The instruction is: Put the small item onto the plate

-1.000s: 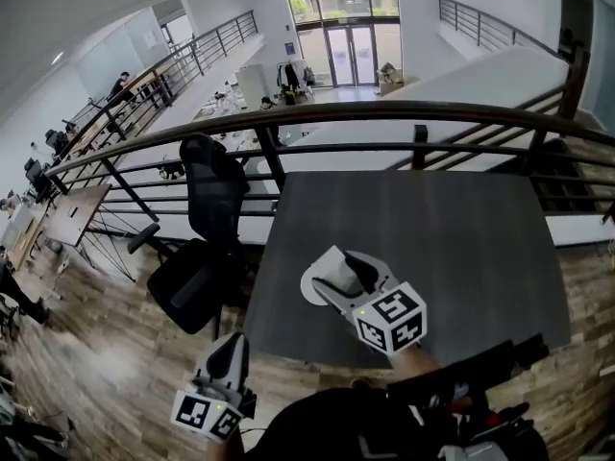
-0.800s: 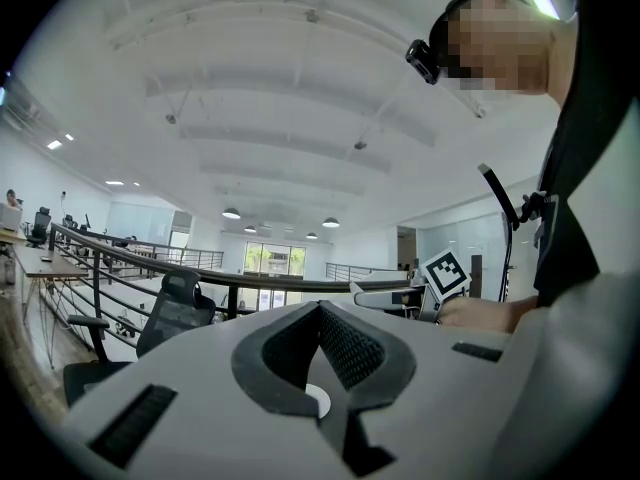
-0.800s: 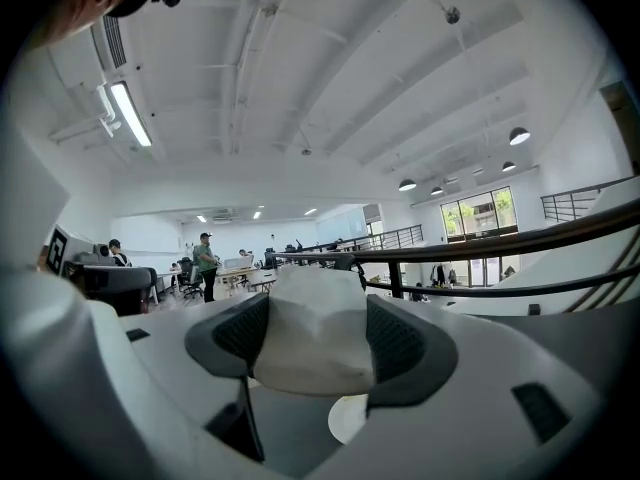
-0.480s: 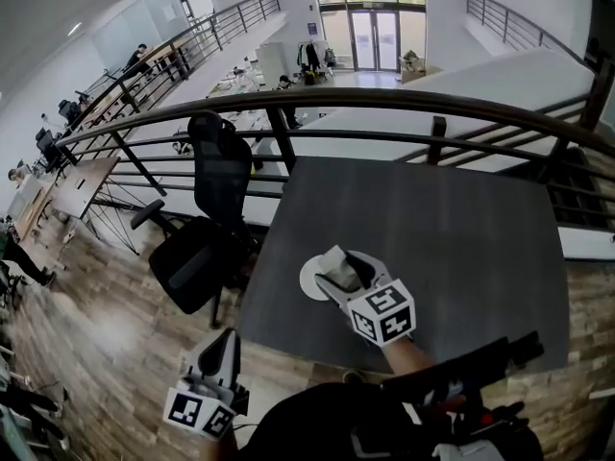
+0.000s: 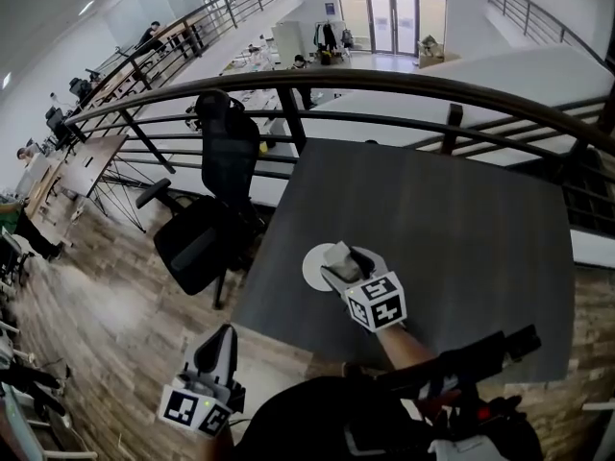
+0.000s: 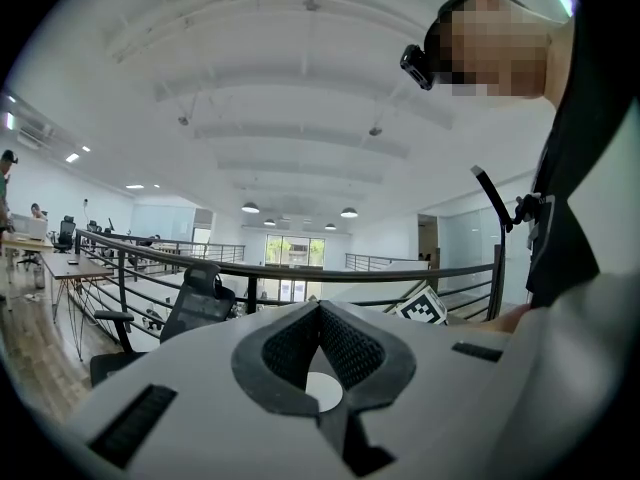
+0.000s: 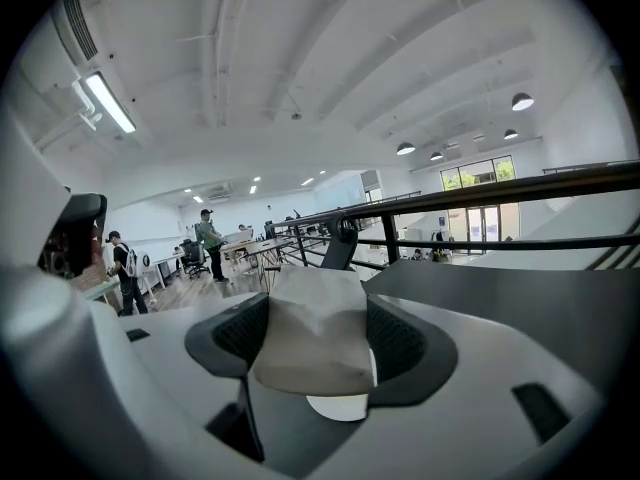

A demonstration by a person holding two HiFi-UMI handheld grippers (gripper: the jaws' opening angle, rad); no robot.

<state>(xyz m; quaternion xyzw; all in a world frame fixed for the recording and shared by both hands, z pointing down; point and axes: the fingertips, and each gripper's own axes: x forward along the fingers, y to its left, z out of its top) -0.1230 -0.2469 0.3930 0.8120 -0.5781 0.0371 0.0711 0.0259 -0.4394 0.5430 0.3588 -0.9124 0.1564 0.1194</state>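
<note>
- One relation decides this for us: the small item (image 7: 312, 343) sits between the jaws of the right tongs (image 7: 316, 316), and the plate (image 5: 314, 270) lies right under their tips.
- We see the right tongs' jaws set wide and clamped on the item, a pale, crumpled-looking wedge. Both dark pads press its flanks, and its far end pokes out past the tips.
- From above, the right tongs (image 5: 342, 256) point forward and a touch to the left over the dark table (image 5: 461, 209). The white plate shows below them and out to their left side.
- We judge there is no sideways travel left. The way from item to plate is straight down off the tips.
- The item's longer side seems to run along the jaws, away from the handle, so we'd expect it to land lengthwise ahead of the tips.
- How much height remains between item and plate we can't tell from here.
- The left tongs (image 5: 218, 342) hang low off the near edge of the table, well apart from the plate. Their jaws (image 6: 320, 313) are together at the tips with nothing between them.
- The right hand is the nearer one by far, and the release is its job.
</note>
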